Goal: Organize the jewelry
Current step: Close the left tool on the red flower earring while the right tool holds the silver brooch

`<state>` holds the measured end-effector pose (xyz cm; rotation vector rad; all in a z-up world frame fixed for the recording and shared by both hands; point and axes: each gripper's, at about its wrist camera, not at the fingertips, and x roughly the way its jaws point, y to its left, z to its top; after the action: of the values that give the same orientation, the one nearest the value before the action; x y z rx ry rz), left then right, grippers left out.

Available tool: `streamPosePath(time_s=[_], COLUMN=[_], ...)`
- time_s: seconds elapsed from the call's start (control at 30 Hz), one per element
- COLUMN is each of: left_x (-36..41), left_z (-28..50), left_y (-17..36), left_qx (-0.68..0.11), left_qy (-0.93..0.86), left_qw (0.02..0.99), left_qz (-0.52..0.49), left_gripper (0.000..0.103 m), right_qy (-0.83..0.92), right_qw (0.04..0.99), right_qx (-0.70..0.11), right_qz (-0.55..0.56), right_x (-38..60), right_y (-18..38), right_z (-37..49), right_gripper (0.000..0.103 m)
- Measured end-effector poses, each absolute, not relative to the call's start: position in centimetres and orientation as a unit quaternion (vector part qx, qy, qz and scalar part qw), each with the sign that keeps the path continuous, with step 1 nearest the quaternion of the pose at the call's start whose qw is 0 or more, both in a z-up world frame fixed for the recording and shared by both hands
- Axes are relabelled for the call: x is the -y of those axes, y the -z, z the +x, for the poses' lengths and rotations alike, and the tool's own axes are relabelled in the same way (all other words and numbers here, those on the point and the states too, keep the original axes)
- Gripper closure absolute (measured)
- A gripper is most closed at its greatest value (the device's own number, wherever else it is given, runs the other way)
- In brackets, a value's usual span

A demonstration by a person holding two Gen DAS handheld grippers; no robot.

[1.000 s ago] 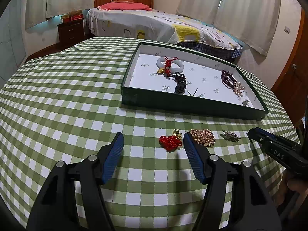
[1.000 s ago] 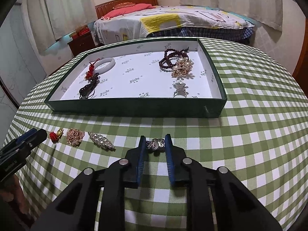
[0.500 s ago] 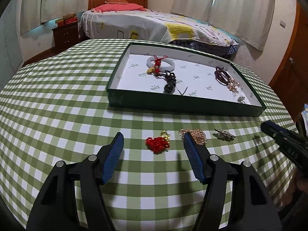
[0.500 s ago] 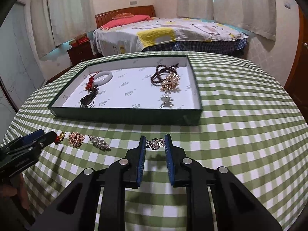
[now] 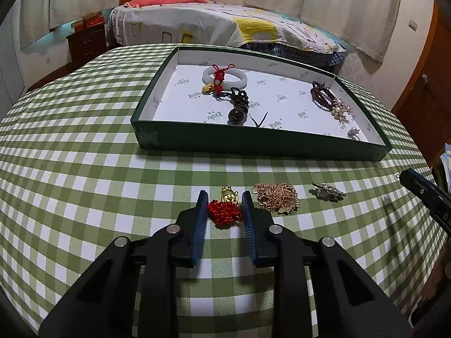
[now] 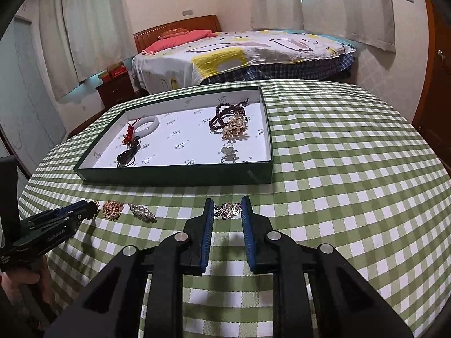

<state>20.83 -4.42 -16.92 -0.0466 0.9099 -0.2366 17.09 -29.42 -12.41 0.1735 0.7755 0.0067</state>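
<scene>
I am putting jewelry into the green tray (image 5: 262, 146) on the checked tablecloth (image 5: 84, 183). Some of it is already inside: a white bangle (image 5: 224, 75) with a red knot, a dark bead charm (image 5: 238, 107), a dark red bead bracelet (image 5: 322, 97), a pearly gold brooch (image 6: 234, 125) and a small silver ring (image 6: 229, 156).

Four pieces are not in yet. My left claw (image 5: 224, 211) has just been squeezing in, and its blue pads now press on both sides of the red knot charm (image 5: 224, 211), which has a little gold piece at the top. It lies on the cloth in front of the tray. Just beside it on the cloth are a gold chain pile (image 5: 277, 197) and then a silver leaf brooch (image 5: 328, 191). Nobody holds those two.

My right claw (image 6: 227, 211) is pinching a small silver brooch (image 6: 227, 209). It seems to be lifted off the cloth, near the tray's front wall.

So I think the job is a bit more than half done. Two pieces are gripped and two wait on the cloth.

The white paper in the tray has a little word printed all over it, but it is too small for me to read. My claws have white letters on their sides, and I cannot read those either.
</scene>
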Motion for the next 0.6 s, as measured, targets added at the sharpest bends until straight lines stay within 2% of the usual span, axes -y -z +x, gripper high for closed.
streamPosePath(time_s=[0.17,0.6], left_x=[4.5,4.3], left_z=[20.9,19.7], left_y=[17.0,16.0], left_qx=[-0.438,-0.413], left_qy=[0.118,0.131], left_qw=[0.891,0.901], left_qz=[-0.025,-0.027], left_gripper=[0.086,0.089], right_qy=[-0.003,-0.004], right_qw=[0.923,0.924], right_qx=[-0.376,-0.374], right_qz=[0.085,0.077], right_x=[29.4,28.9], right_y=[12.4,12.6], right_z=[17.0,16.8], right_gripper=[0.082,0.082])
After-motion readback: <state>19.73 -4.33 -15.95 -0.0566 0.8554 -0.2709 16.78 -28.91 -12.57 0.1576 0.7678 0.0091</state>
